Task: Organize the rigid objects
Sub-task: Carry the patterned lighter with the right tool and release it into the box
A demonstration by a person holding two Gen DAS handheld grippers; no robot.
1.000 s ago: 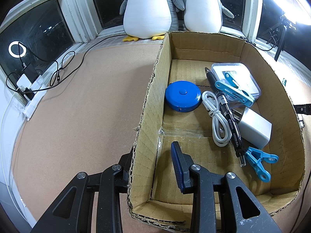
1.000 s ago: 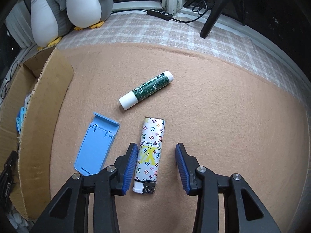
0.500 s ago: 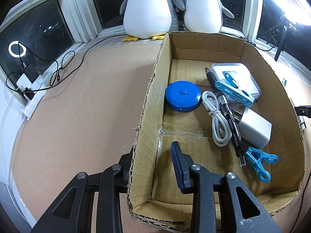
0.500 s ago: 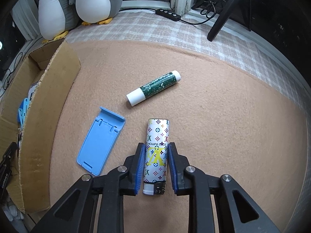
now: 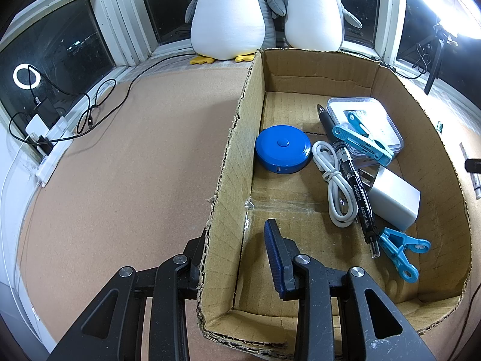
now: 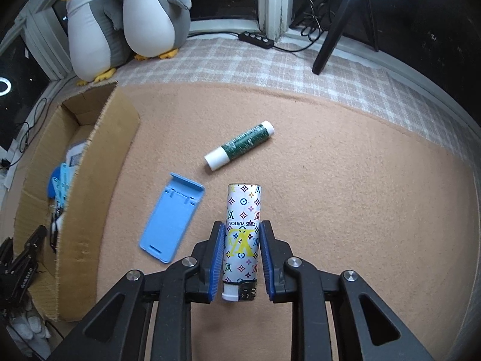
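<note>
My right gripper (image 6: 242,254) is shut on a white lighter (image 6: 243,225) with a coloured monogram print, lifted off the tan mat. A green glue stick (image 6: 240,145) and a light blue phone stand (image 6: 171,216) lie on the mat ahead. The cardboard box (image 6: 90,186) stands to the left. My left gripper (image 5: 237,258) straddles the box's left wall (image 5: 228,180), one finger inside, one outside, jaws apart. Inside lie a blue tape measure (image 5: 282,149), white cable (image 5: 333,180), black pen (image 5: 351,177), white charger (image 5: 393,198), clear case (image 5: 365,120) and blue clips (image 5: 399,251).
Two plush penguins (image 5: 264,12) sit on the window ledge behind the box. Cables and a power strip (image 5: 48,150) lie at the far left. A black tripod (image 6: 339,21) and a power strip (image 6: 255,39) stand on the checked cloth at the back right.
My right gripper closed on the lighter and raised it from the mat; the view rose and shifted. The left gripper and the box have not moved.
</note>
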